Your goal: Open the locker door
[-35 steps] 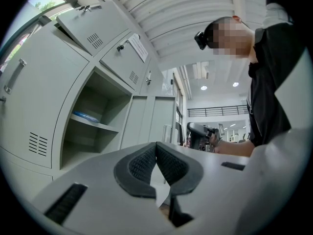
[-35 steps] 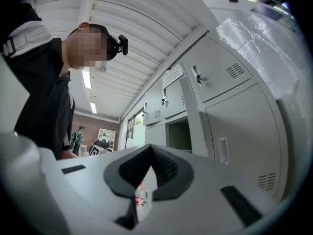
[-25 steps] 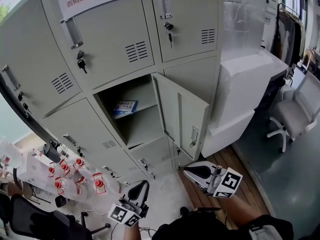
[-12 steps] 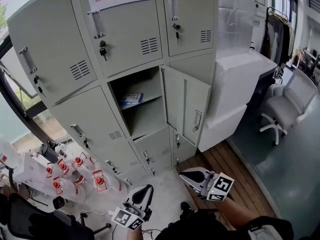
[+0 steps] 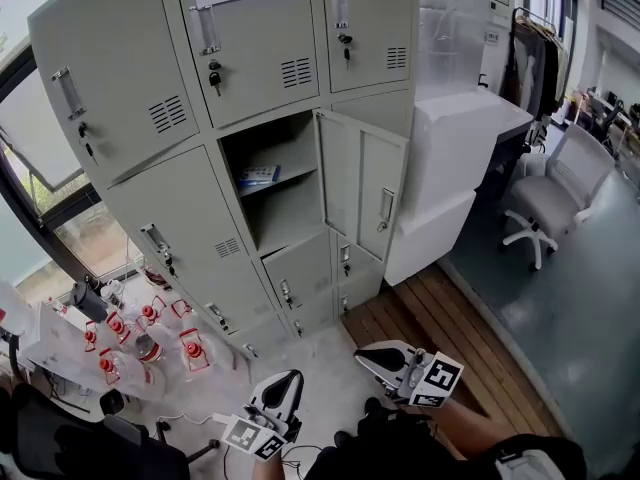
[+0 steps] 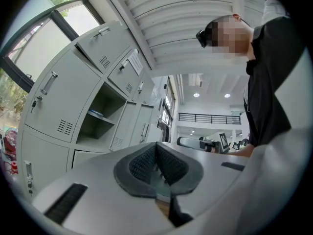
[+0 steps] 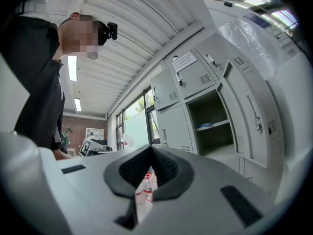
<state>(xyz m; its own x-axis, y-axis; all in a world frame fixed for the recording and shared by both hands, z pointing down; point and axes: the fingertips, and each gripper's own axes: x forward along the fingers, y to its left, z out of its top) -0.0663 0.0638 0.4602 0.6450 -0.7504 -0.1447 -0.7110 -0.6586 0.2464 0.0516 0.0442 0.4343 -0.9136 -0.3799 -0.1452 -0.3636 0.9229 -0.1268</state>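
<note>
You are standing back from a bank of grey metal lockers, holding both tools low and near your body, well apart from the cabinet. The left gripper is showing its jaws pressed together with nothing between them, and the right gripper is likewise closed and empty. The locker door in the middle row is standing swung out to the right of its open compartment, where a small flat blue-and-white item is lying on the shelf. The door is looking like thin sheet steel, so it is probably stiff, light and swinging freely on its hinge. Its upright bar handle, near the free edge, is looking like the best place to pinch, though smooth metal may slip under the pads
</note>
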